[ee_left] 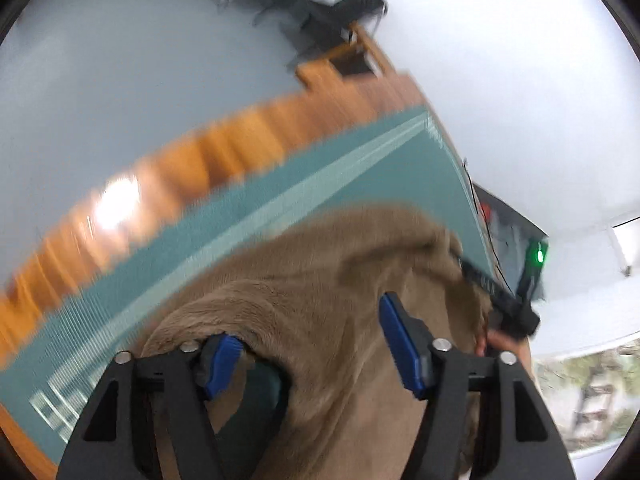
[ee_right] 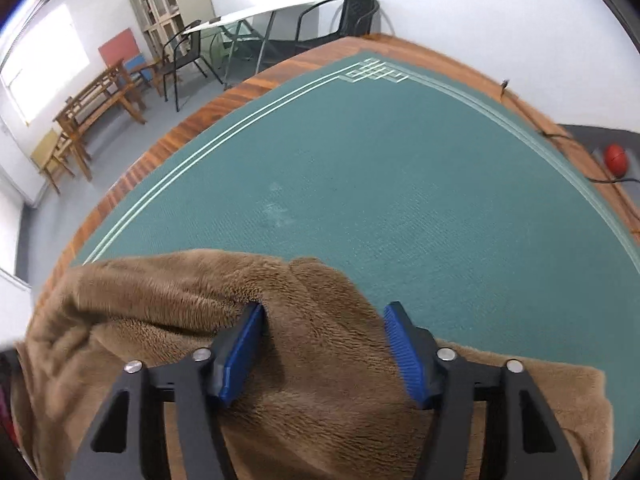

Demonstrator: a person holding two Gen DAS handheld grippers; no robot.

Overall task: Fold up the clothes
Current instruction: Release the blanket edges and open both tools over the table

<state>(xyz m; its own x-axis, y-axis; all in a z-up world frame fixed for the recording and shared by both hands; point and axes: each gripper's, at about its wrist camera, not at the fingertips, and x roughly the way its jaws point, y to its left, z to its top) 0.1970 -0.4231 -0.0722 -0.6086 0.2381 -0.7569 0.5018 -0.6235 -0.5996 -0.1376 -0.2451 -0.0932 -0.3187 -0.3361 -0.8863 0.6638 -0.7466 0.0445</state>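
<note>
A: What's hard to read here?
B: Left wrist view is smeared with blur, tilted too. The left gripper [ee_left: 312, 346] has one blue pad half buried in the brown fleece garment [ee_left: 320, 272]; whether the jaws pinch it, can't tell. A hand [ee_left: 504, 344] with a dark strap shows just right of the garment, mostly cut off.
A: Right side?
B: Sharper. The right gripper [ee_right: 324, 344] straddles a raised ridge of the garment [ee_right: 180, 296]. Left pad is touching the pile, the right pad looks clear of it, so jaws parted, nothing clamped.
A: Garment itself?
B: Plush, tan-brown, rumpled, no visible collar or sleeve. Lies on the green mat [ee_right: 400, 184] on the table [ee_right: 168, 140], its near edge out of frame.
</note>
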